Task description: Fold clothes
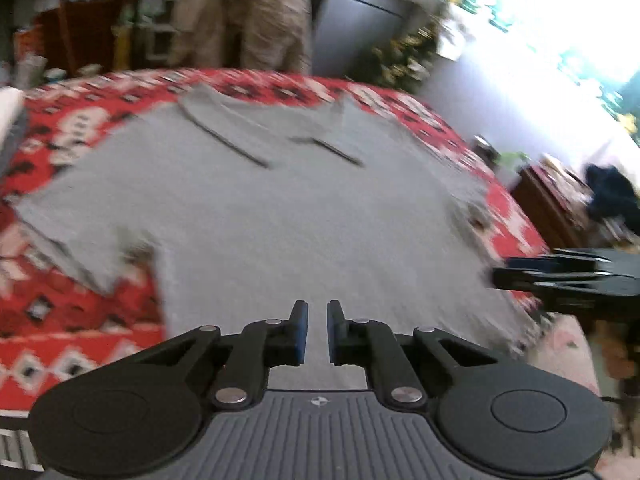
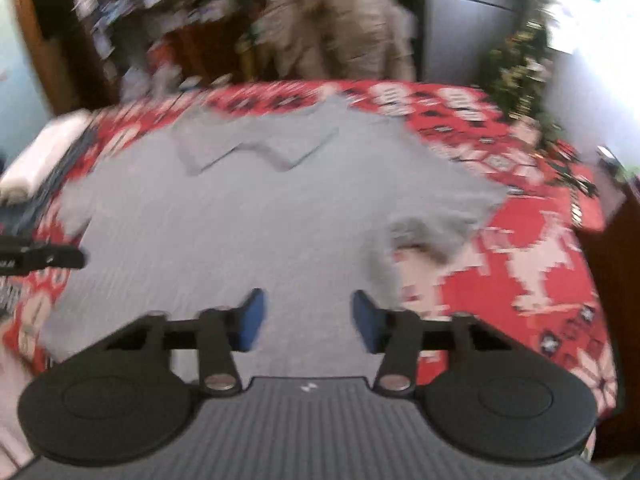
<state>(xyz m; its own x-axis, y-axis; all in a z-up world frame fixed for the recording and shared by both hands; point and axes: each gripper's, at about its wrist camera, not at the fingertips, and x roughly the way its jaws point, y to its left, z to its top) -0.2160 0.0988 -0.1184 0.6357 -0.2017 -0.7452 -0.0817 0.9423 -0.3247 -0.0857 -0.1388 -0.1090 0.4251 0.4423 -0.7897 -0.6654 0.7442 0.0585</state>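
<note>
A grey T-shirt (image 1: 280,208) lies flat on a red patterned blanket (image 1: 72,320), collar at the far side and sleeves spread out. My left gripper (image 1: 317,320) hovers over the shirt's near hem. Its blue pads stand a narrow gap apart, and only flat fabric shows between them. In the right wrist view the same shirt (image 2: 240,216) has its right sleeve (image 2: 436,224) rumpled. My right gripper (image 2: 310,312) stands open over the hem near that side, with nothing pinched. Each gripper shows in the other's view: the right gripper (image 1: 504,270) and the left gripper (image 2: 78,258). Both views are blurred.
A person in beige clothes (image 2: 340,20) stands beyond the far edge of the blanket (image 2: 520,248). A white roll (image 2: 44,148) lies at the left edge. A wooden cabinet (image 1: 552,200) stands at the right. Behind are a grey appliance (image 1: 352,28) and cluttered shelves.
</note>
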